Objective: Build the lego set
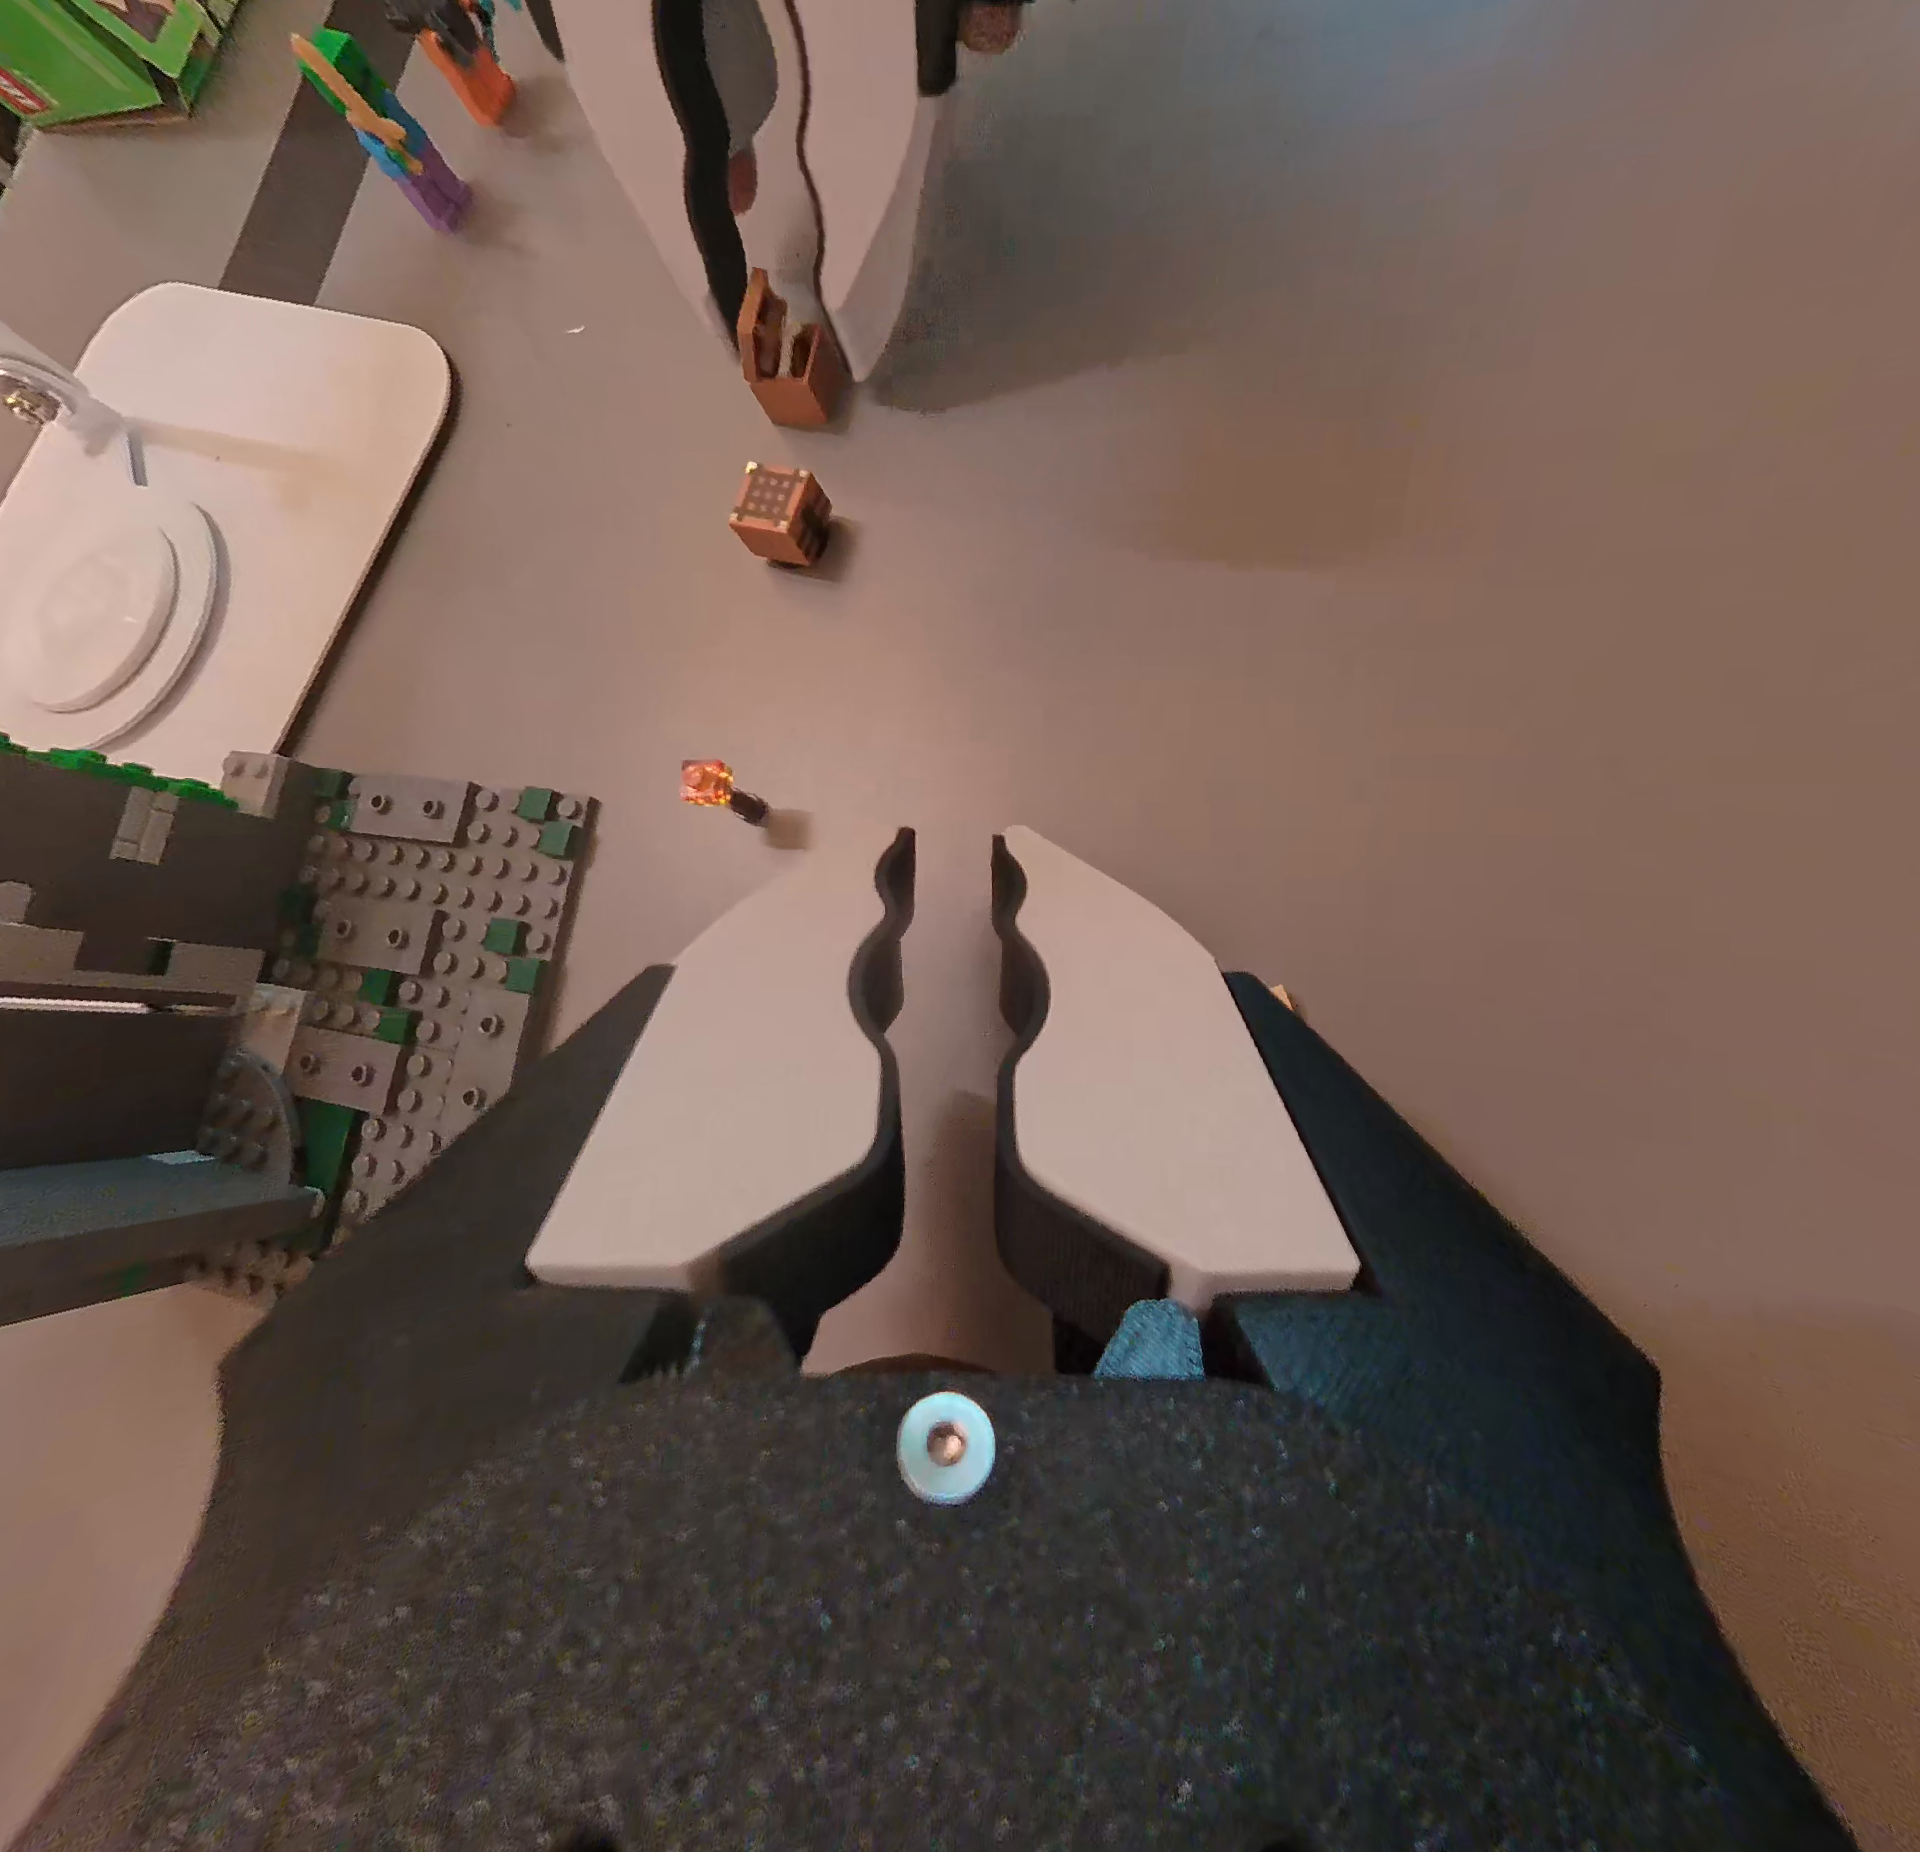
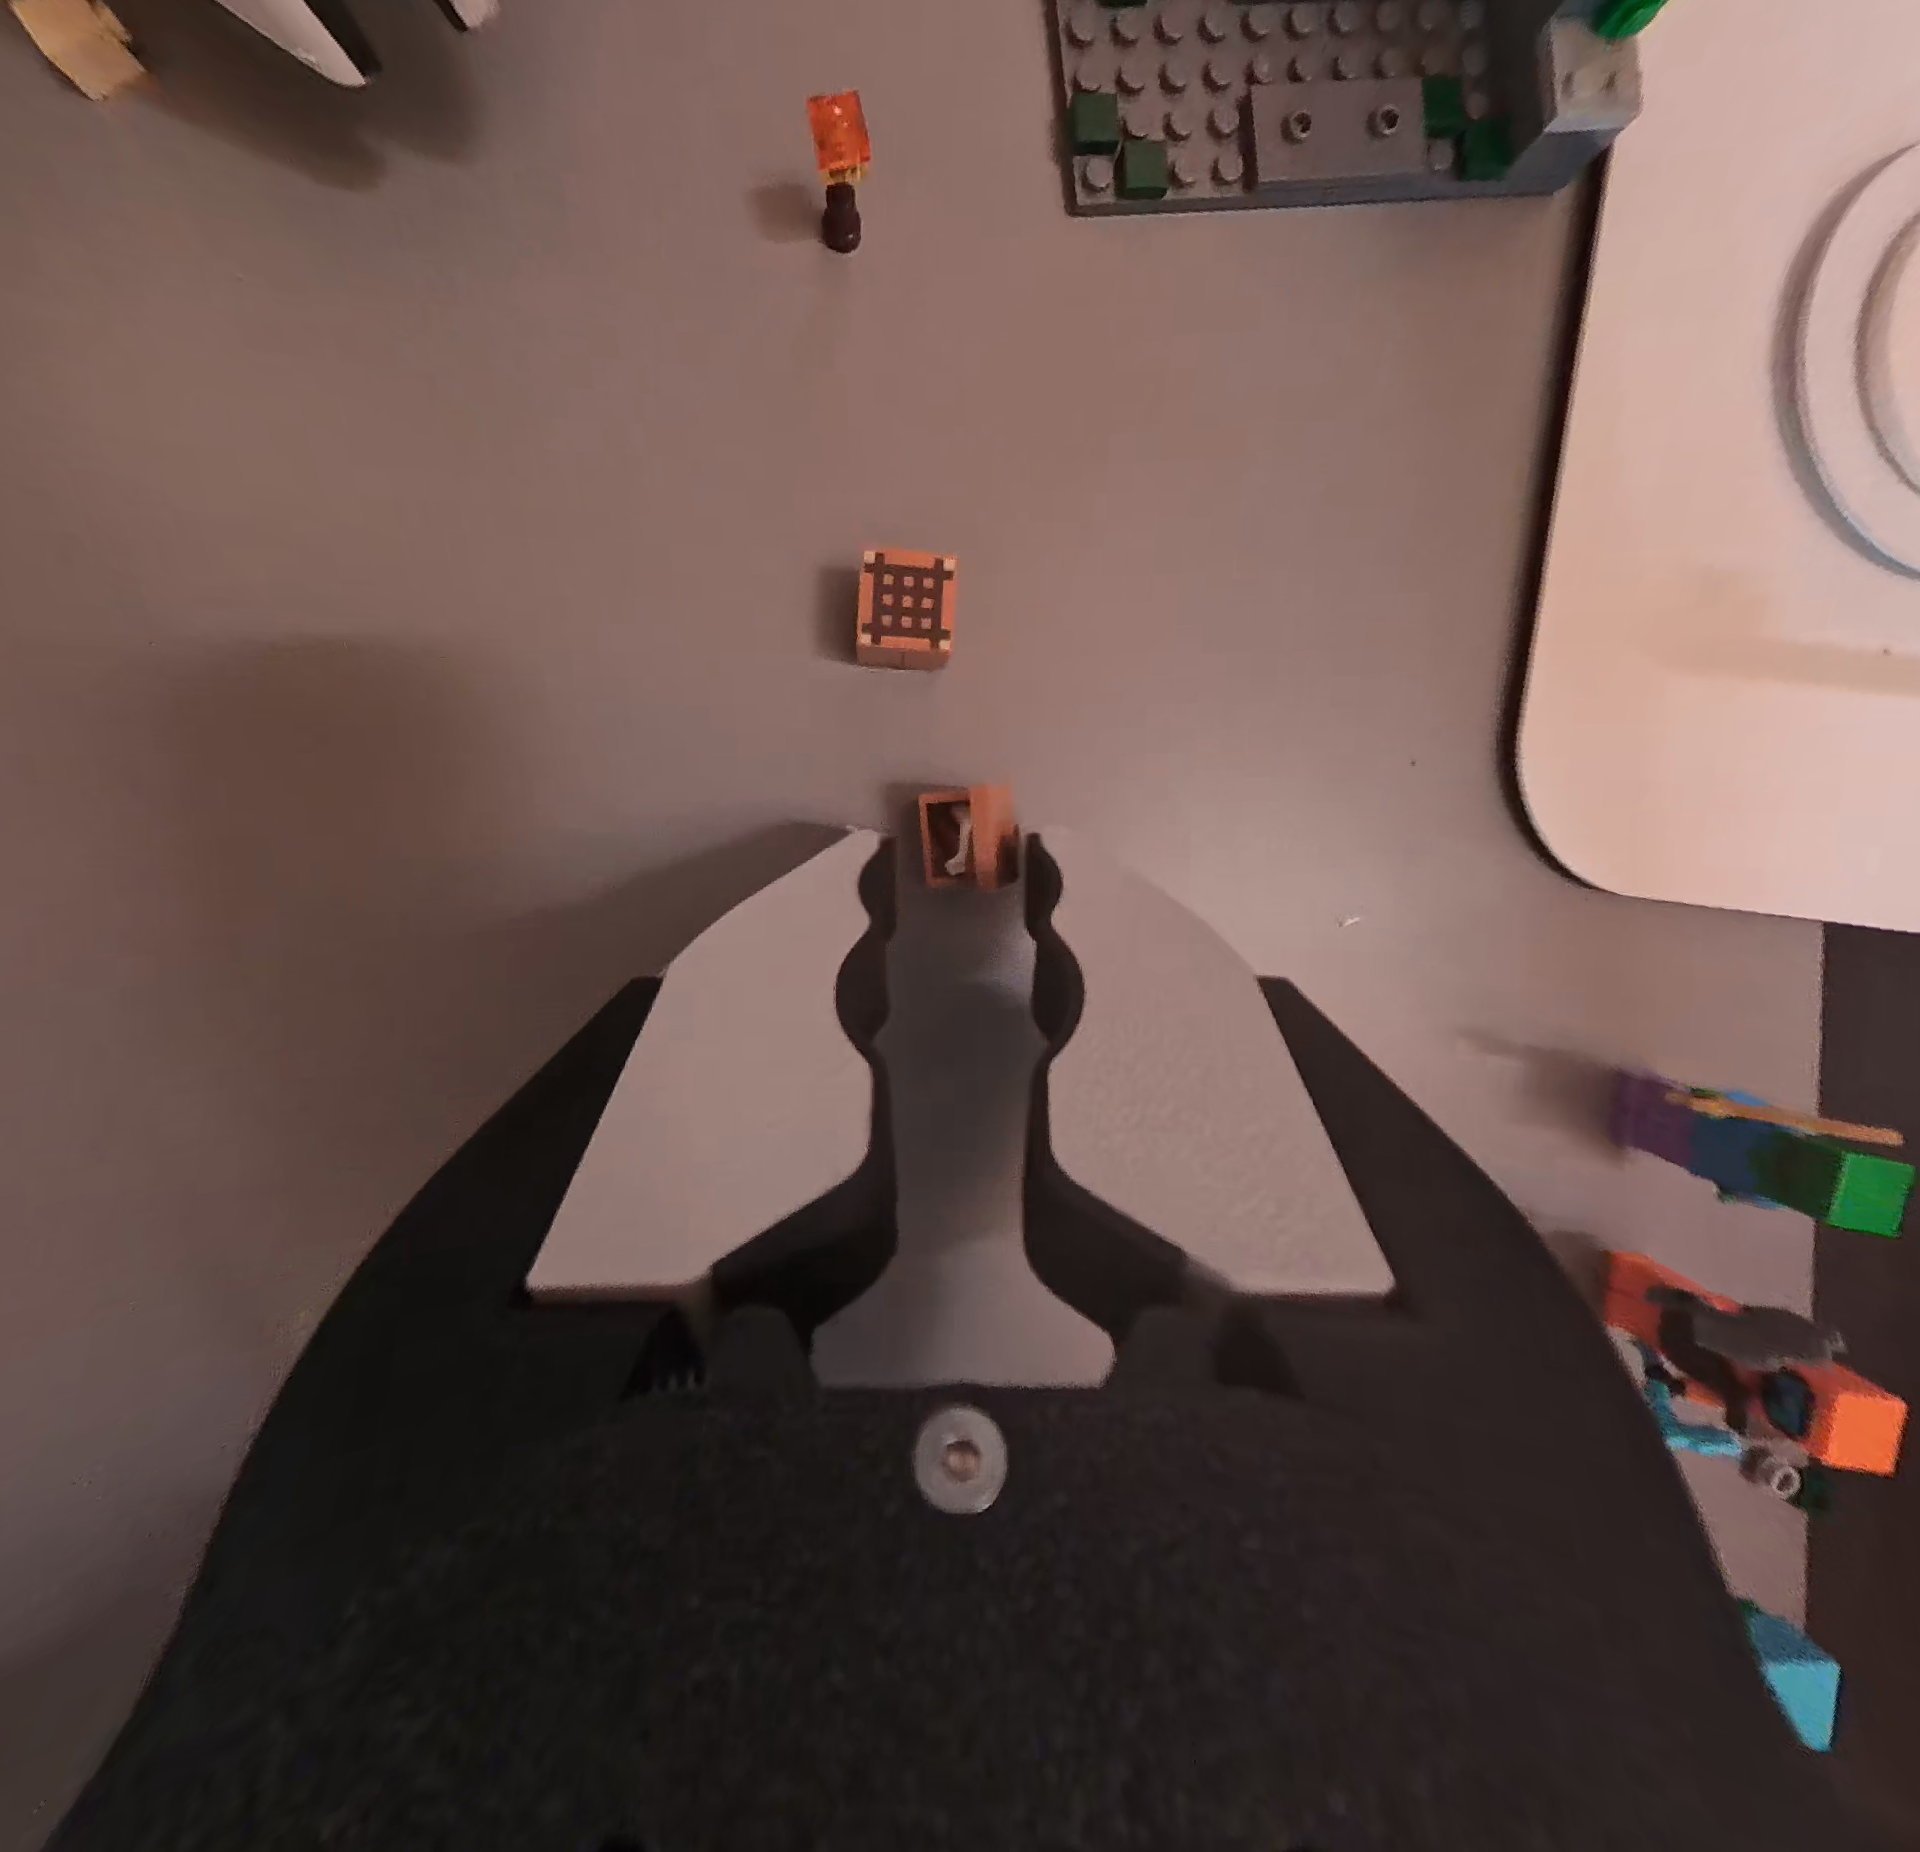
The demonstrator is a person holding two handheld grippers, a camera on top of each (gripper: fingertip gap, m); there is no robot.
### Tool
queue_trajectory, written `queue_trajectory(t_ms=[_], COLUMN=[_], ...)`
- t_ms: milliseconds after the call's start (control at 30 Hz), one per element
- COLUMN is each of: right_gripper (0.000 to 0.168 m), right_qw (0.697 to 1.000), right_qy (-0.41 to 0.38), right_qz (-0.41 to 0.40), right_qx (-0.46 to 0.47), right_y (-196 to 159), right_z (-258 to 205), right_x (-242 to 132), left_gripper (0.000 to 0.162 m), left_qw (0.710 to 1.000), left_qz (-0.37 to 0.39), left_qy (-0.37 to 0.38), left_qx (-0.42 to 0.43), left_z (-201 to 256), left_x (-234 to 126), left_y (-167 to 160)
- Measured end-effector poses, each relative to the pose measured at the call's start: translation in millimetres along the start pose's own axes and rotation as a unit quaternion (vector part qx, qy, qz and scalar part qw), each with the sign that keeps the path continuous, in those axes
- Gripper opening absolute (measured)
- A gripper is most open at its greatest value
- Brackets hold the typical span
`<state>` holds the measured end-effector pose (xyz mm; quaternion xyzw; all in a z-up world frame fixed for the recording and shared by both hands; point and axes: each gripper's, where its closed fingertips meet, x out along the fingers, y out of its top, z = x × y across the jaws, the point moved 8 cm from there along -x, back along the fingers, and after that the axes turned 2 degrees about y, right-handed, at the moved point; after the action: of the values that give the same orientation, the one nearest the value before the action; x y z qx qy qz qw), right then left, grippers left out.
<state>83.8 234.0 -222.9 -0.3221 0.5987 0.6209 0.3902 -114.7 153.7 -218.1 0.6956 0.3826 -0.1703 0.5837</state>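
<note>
My right gripper point(image 2: 956, 846) is open, its tips either side of a small brown chest-like piece point(image 2: 966, 836) that stands on the grey table and touches the right finger. The left wrist view shows that gripper point(image 1: 800, 342) and piece point(image 1: 790, 363) at the top. A brown block with a grid top point(image 2: 907, 609) point(image 1: 779, 514) lies just beyond. An orange torch piece point(image 2: 837, 155) point(image 1: 717, 789) lies farther on. My left gripper point(image 1: 951, 846) is narrowly open and empty, right of the torch. The grey studded build point(image 1: 436, 919) point(image 2: 1299, 88) sits beside it.
A white tray point(image 1: 260, 472) point(image 2: 1714, 659) lies by the build. Two blocky figures point(image 2: 1766, 1158) point(image 2: 1756, 1387) stand on a dark strip, also in the left wrist view point(image 1: 405, 140). A green box point(image 1: 94, 26) is in the far corner. A tan piece point(image 2: 78, 36) lies near my left gripper point(image 2: 416, 46). The grippers' ends are close to 12 centimeters from one another.
</note>
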Motion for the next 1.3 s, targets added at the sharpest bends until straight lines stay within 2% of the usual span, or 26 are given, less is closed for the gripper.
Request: queue_trajectory(t_ms=[33, 233, 467, 567, 800, 933, 1300], right_gripper=[0.017, 0.017, 0.036, 0.031, 0.024, 0.017, 0.021], right_qw=[1.000, 1.000, 0.999, 0.998, 0.991, 0.988, 0.985], right_qy=[0.004, 0.014, -0.012, -0.008, 0.015, 0.029, 0.041], right_qz=[-0.002, -0.008, 0.003, -0.010, -0.114, -0.128, -0.147], right_qx=[-0.001, -0.008, -0.039, -0.062, -0.073, -0.082, -0.081], right_y=[-0.6, 0.0, 15.2, 34.2, 53.1, 59.2, 51.4], right_z=[2.0, 15.6, 13.6, 0.3, -3.7, -2.7, 27.1], right_x=[1.6, 2.4, -16.5, -15.7, 13.5, 18.6, 18.3], left_gripper=[0.013, 0.013, 0.013, 0.013, 0.013, 0.013, 0.014], left_qw=[1.000, 1.000, 1.000, 1.000, 1.000, 1.000, 1.000], left_qz=[-0.001, 0.001, 0.002, 0.000, -0.004, 0.000, 0.002], left_qy=[0.001, -0.001, -0.002, -0.006, -0.007, -0.006, -0.003], left_qx=[0.001, -0.004, -0.006, -0.006, 0.006, 0.002, 0.001], left_z=[0.1, -1.6, -1.9, -0.8, 2.7, 1.1, -0.4], left_x=[-0.3, -0.8, -1.2, 0.9, -0.5, -2.7, -6.2], left_y=[0.0, -1.5, -2.3, -2.5, -0.1, 0.0, 0.1])
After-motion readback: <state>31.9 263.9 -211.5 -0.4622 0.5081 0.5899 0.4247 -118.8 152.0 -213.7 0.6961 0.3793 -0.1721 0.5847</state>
